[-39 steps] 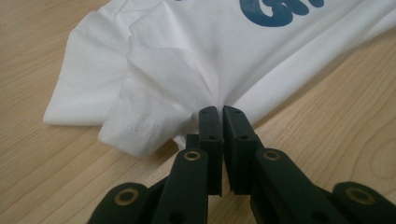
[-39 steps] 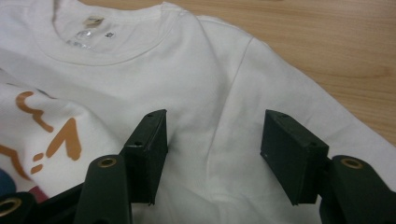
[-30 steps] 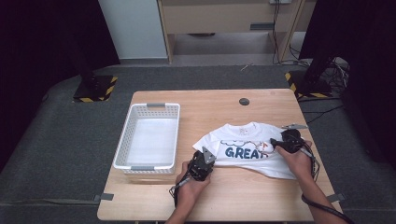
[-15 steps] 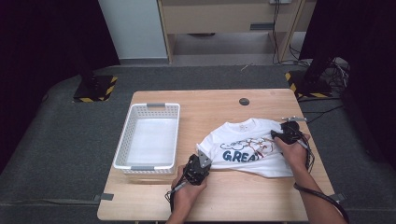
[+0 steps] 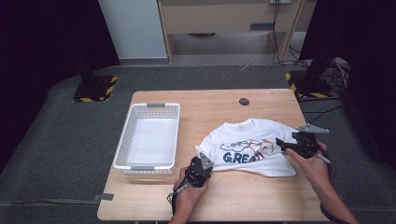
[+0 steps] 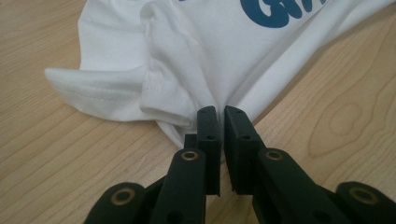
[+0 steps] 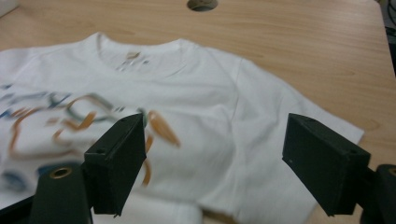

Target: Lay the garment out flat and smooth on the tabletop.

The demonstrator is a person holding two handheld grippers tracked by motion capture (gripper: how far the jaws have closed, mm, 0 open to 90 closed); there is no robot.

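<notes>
A white T-shirt [image 5: 252, 149] with blue "GREAT" lettering and an orange drawing lies spread on the wooden table [image 5: 233, 200], collar toward the far side. My left gripper [image 5: 201, 158] is at the shirt's near left corner. In the left gripper view its jaws [image 6: 217, 114] are shut on a pinched fold of the white T-shirt [image 6: 187, 56]. My right gripper [image 5: 284, 142] hovers over the shirt's right sleeve. Its jaws have just been opening and stand wide [image 7: 217, 149], with nothing gripped; the T-shirt [image 7: 210, 88] lies below them.
A white plastic basket [image 5: 156, 106] with nothing in it stands on the left half of the table. A dark round cable hole [image 5: 243, 101] sits near the far edge, behind the shirt. Bare wood stretches along the near edge. Black stands and cables are on the floor beyond.
The right gripper's jaws have spread apart and it has lifted slightly off the shirt. The shirt now lies flatter with its collar showing. The left gripper has stayed in place, still clamped.
</notes>
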